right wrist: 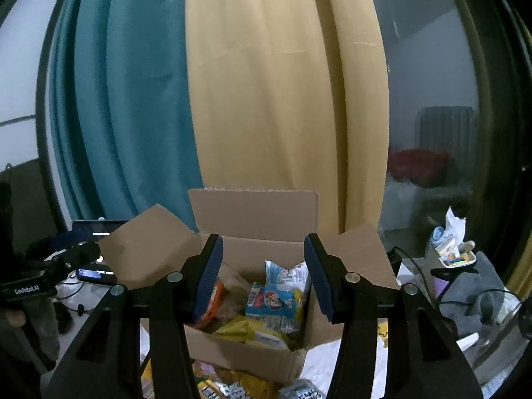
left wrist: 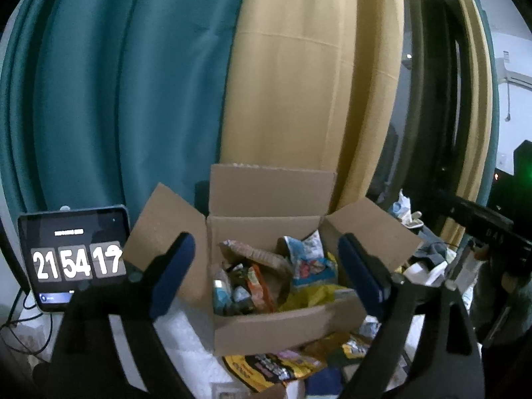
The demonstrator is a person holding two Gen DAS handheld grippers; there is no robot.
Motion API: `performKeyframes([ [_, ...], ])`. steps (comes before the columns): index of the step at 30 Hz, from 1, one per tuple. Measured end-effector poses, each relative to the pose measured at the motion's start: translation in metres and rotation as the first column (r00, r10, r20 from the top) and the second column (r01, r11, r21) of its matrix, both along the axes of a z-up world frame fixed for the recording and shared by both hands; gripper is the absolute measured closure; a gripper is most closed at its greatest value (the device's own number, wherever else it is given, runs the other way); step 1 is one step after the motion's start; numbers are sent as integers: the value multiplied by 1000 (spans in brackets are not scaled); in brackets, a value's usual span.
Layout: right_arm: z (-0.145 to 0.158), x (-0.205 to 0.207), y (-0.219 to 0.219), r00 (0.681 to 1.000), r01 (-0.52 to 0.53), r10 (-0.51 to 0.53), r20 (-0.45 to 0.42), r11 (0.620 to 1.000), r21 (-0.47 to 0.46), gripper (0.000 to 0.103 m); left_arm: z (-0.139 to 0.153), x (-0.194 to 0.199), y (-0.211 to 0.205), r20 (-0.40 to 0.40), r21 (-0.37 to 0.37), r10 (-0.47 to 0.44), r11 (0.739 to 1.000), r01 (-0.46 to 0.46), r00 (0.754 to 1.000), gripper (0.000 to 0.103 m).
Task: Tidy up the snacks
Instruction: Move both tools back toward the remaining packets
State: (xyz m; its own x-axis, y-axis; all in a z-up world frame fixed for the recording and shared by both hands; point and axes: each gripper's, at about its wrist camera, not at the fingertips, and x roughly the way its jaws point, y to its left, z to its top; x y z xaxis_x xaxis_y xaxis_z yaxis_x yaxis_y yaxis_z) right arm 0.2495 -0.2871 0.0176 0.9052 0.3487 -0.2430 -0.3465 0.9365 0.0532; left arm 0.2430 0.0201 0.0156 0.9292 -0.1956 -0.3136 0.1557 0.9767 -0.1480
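An open cardboard box stands on the white table with its flaps up and is also in the right wrist view. Inside lie several snack packets: a blue and white one, a yellow one and an orange one. More packets lie loose in front of the box, among them a yellow and black one. My left gripper hovers before the box, jaws wide open and holding nothing. My right gripper is open too, with nothing between its blue pads.
A tablet showing a clock stands left of the box, with cables beside it. Teal and tan curtains hang right behind. At the right lie a grey cloth and a small holder of items.
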Motion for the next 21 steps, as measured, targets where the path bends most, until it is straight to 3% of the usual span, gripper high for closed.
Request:
performKeyframes([
  [11,-16,-37,-10,999,-1,1,-33,1000,13,49,-24,-35,-4,-61,0,-12,1000,12,998,13],
  [21,-61,-54,-18,991,10,-5,-136,999,35,49,-45,-55,-8,-95,-6,-28,1000,28,995,13],
])
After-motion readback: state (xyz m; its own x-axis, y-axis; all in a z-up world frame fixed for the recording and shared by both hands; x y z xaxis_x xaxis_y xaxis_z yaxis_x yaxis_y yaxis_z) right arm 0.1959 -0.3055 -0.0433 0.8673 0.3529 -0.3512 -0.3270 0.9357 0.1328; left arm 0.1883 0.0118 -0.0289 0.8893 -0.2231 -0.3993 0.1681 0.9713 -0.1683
